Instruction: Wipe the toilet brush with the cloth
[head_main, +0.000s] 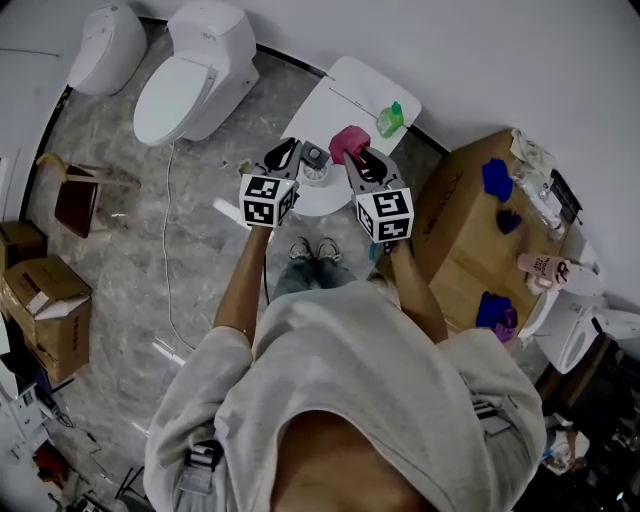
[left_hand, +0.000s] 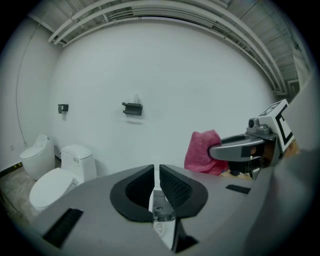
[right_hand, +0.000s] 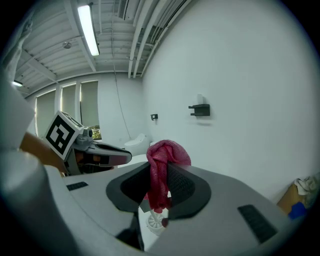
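My right gripper (head_main: 362, 158) (right_hand: 159, 187) is shut on a pink cloth (head_main: 347, 140) (right_hand: 162, 160), which bunches above its jaws and hangs down between them. The left gripper view shows that cloth (left_hand: 202, 150) to the right, with the right gripper behind it. My left gripper (head_main: 290, 155) (left_hand: 156, 182) has its jaws almost together on the thin white handle of the toilet brush (left_hand: 165, 232). The brush's white and grey head (head_main: 316, 166) (right_hand: 155, 222) lies between the two grippers, just under the cloth. Whether the cloth touches the brush I cannot tell.
Beneath the grippers stands a white table (head_main: 345, 100) with a green bottle (head_main: 390, 120). Two white toilets (head_main: 195, 75) stand at the back left. A cardboard box (head_main: 465, 235) with blue items is on the right. More boxes (head_main: 45, 300) and a wooden stool (head_main: 75, 195) are on the left.
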